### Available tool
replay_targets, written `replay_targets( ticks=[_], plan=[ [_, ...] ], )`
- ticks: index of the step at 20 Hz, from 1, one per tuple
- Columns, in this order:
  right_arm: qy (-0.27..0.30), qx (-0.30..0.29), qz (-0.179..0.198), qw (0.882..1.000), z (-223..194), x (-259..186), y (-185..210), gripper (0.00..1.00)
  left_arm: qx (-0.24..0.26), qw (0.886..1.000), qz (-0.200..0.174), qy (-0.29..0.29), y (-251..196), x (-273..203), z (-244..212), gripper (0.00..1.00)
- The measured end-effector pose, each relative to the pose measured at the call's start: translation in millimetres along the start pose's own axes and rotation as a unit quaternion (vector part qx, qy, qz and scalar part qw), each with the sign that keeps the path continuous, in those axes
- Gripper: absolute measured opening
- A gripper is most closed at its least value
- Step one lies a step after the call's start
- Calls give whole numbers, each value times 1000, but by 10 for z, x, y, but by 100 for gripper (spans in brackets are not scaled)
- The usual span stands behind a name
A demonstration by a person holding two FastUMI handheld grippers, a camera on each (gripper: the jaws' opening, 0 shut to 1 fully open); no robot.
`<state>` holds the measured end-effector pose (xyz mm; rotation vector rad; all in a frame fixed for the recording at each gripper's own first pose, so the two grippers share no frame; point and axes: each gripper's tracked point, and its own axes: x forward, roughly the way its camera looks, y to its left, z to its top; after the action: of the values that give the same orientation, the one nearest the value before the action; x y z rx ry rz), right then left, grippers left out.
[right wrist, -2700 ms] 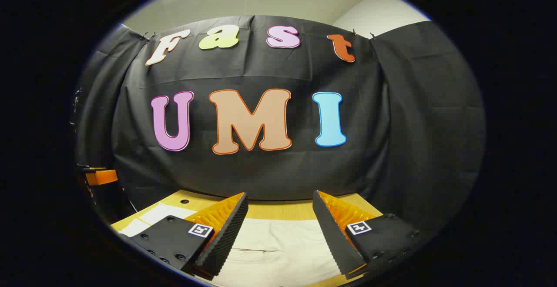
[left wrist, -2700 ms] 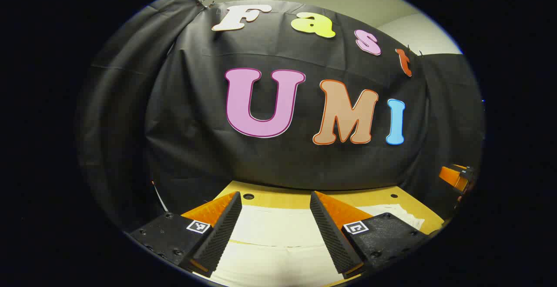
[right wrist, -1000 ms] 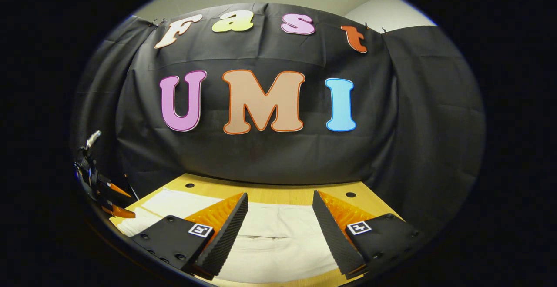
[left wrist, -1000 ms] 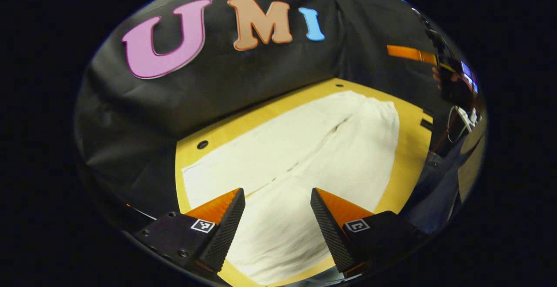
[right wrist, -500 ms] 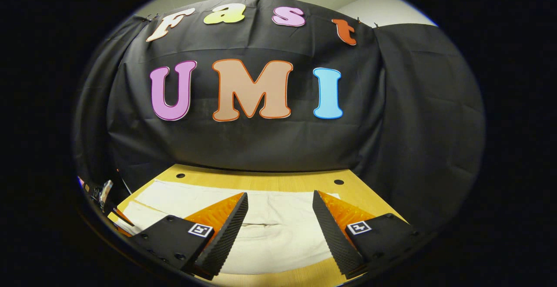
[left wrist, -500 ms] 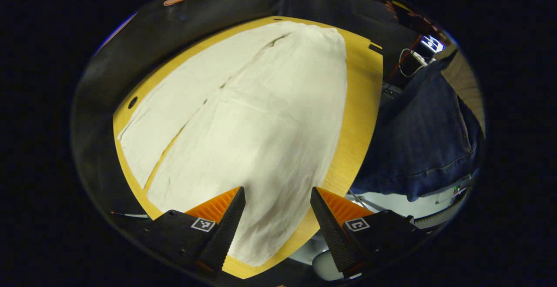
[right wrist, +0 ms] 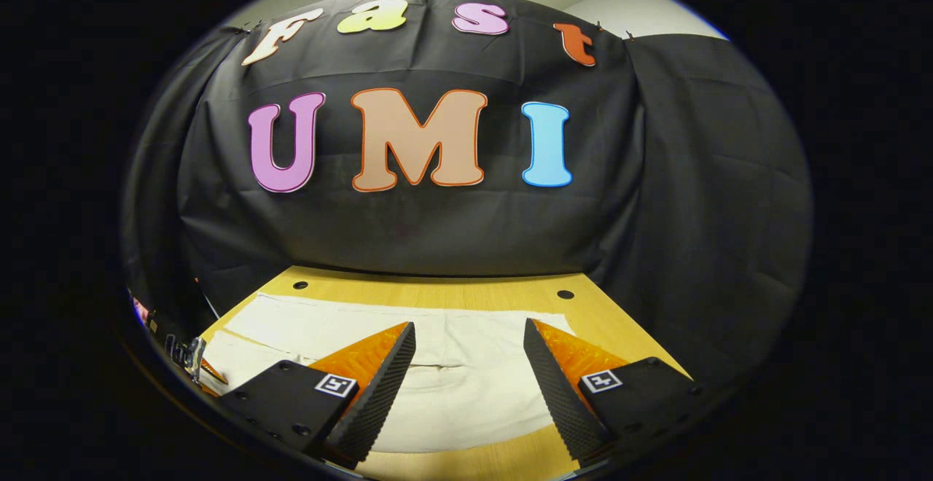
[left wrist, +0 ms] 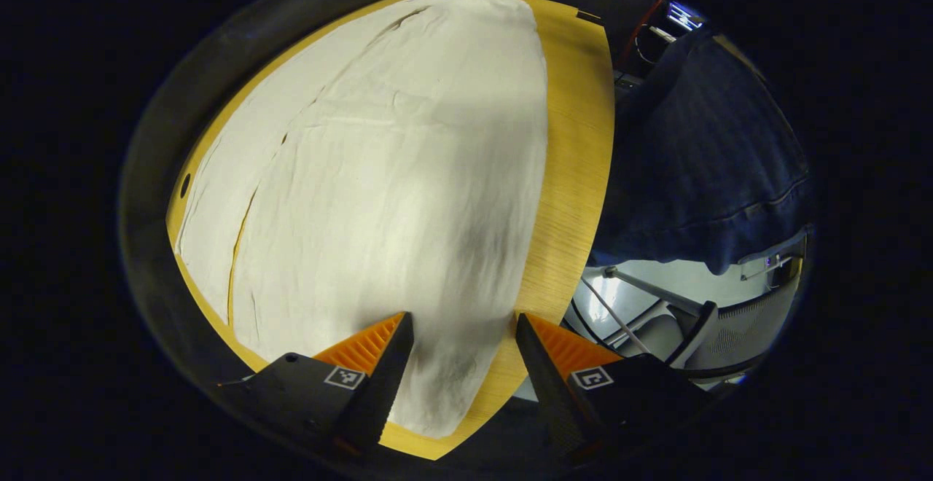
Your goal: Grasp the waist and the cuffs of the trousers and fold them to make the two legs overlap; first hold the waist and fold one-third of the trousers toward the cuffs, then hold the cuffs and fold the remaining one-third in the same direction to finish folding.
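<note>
Cream trousers (left wrist: 386,175) lie flat on the wooden table (left wrist: 576,138), the two legs side by side with a thin gap between them. My left gripper (left wrist: 463,318) looks down on them, open, its fingers over the near leg's cuff end by the table's front edge, nothing between them. In the right gripper view the trousers (right wrist: 466,393) run across the table (right wrist: 437,293). My right gripper (right wrist: 469,324) is open just above the cloth, facing the booth wall. I cannot tell whether either gripper touches the fabric.
A person's legs in dark blue jeans (left wrist: 700,160) stand against the table's front edge. A chair (left wrist: 729,321) and pale floor lie below that edge. Small holes (right wrist: 565,294) mark the table's far side, close to the black wall.
My left gripper has tipped from facing the wall to looking down along the trousers, and drifted toward the cuff end at the front edge. The right gripper tilted slightly downward. Both stayed open.
</note>
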<state>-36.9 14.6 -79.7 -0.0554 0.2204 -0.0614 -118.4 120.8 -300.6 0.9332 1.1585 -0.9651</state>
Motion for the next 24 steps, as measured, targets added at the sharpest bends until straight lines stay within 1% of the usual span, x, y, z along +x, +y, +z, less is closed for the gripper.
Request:
replay_targets(
  ticks=[1, 2, 3, 4, 5, 6, 7, 9, 10, 11, 12, 14, 15, 16, 17, 19, 21, 24],
  plan=[
    [3, -2, 3, 1000, -10, 22, 1, 94, 2, 1000, -1, 0, 0, -11, 19, 87],
    [5, -4, 6, 1000, -22, 29, 4, 96, 1, 1000, -1, 6, -2, -4, -7, 86],
    [8, -8, 15, 1000, -21, 31, 20, 94, 7, 1000, -1, 4, -6, 4, 1, 87],
    [12, -14, 28, 999, -40, 22, 50, 96, 10, 1000, -2, 3, -4, 20, 9, 86],
    [18, -21, 37, 999, -64, 20, 46, 96, 6, 1000, -1, 3, 1, 31, 21, 81],
    [25, -31, 50, 998, -78, 5, 39, 97, 3, 1000, 3, -4, 16, 58, 75, 66],
    [31, -41, 64, 997, -100, 1, 38, 97, 0, 1000, 11, -5, 38, 35, 81, 34],
    [38, -53, 78, 995, -157, 12, 52, 97, -2, 1000, 18, 4, 66, 40, 69, 12],
    [46, -66, 94, 992, -221, 7, 75, 97, -4, 1000, 13, 14, 66, 21, 66, 5],
    [55, -89, 115, 988, -328, -10, 106, 97, -7, 1000, 8, 17, 59, 22, 61, 1],
    [66, -118, 139, 981, -439, 1, 90, 99, -8, 1000, 3, 21, 52, 19, 60, 0],
    [85, -160, 169, 969, -628, 17, 34, 98, -4, 1000, 3, 27, 60, 26, 61, 0],
    [100, -185, 180, 961, -742, 28, -46, 99, -3, 999, 5, 32, 63, 17, 58, 0],
    [127, -231, 206, 942, -951, 52, -176, 98, -2, 999, 7, 38, 66, 14, 51, 0],
    [149, -262, 225, 926, -1106, 51, -256, 98, -2, 999, 8, 42, 68, 17, 47, 0],
    [193, -320, 260, 890, -1390, 15, -478, 99, -7, 999, 10, 52, 66, 22, 52, 0],
    [225, -367, 281, 858, -1579, 44, -711, 98, -10, 998, 12, 61, 57, 24, 53, 0],
    [259, -415, 302, 818, -1854, 225, -967, 97, -7, 997, 17, 72, 67, 32, 67, 0]
  ],
)
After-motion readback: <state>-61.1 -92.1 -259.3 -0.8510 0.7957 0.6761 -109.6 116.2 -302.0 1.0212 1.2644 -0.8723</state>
